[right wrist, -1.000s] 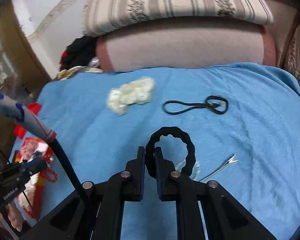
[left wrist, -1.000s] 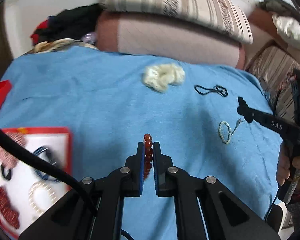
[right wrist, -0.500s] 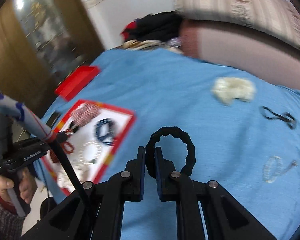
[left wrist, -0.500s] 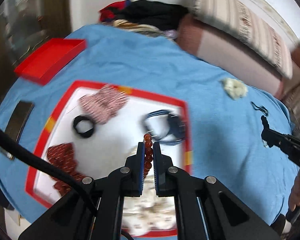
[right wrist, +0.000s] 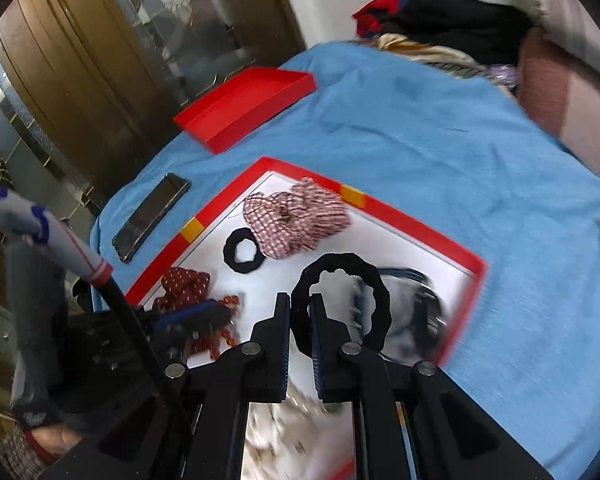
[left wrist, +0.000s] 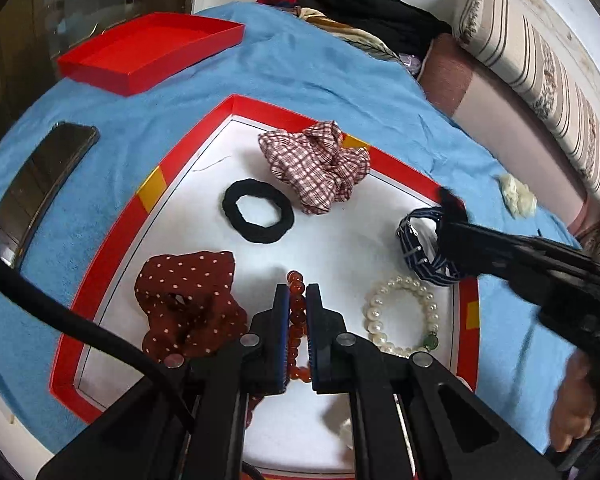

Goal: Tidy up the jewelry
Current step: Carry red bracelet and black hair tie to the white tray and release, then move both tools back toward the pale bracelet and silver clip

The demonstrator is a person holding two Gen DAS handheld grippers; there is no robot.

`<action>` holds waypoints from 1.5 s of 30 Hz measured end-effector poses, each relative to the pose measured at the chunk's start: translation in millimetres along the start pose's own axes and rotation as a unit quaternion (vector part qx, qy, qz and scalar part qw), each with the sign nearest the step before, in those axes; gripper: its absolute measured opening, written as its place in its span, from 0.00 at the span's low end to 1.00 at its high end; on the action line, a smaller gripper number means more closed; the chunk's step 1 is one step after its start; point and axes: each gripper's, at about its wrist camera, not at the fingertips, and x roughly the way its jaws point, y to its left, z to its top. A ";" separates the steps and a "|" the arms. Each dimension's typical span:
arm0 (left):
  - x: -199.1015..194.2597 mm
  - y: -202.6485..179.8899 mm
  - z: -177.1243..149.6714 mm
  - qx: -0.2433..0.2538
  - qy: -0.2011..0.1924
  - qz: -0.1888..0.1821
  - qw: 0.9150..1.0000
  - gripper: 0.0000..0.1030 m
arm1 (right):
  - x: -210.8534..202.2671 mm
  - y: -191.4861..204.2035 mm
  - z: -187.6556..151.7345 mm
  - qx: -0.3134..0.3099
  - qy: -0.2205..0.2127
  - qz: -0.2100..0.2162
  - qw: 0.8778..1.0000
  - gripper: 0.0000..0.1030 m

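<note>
My left gripper [left wrist: 298,294] is shut on a red-brown bead bracelet [left wrist: 296,312] and hangs over the white floor of the red-rimmed box [left wrist: 108,240]. My right gripper [right wrist: 300,304] is shut on a wavy black hair ring [right wrist: 374,300] above the same box [right wrist: 466,304]; it also shows at the right of the left wrist view [left wrist: 450,206]. In the box lie a checked scrunchie [left wrist: 320,164], a black hair tie [left wrist: 258,216], a dotted maroon scrunchie [left wrist: 188,296], a pearl bracelet [left wrist: 400,316] and a blue striped band [left wrist: 418,248].
The box lid [left wrist: 148,50] lies red and upturned at the far left of the blue blanket [left wrist: 300,68]. A phone [left wrist: 36,188] lies left of the box. A cream scrunchie [left wrist: 518,198] sits near the pillows [left wrist: 532,64]. Clothes [left wrist: 360,4] are heaped at the back.
Both grippers swung left from the open blanket to above the red-rimmed box, each keeping its piece. The right gripper has come in over the box's right side.
</note>
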 end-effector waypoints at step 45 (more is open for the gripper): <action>-102.7 -151.1 -82.6 0.129 -0.068 0.088 0.985 0.57 | -182.1 -175.1 -198.1 0.213 -0.059 -0.139 0.965 0.43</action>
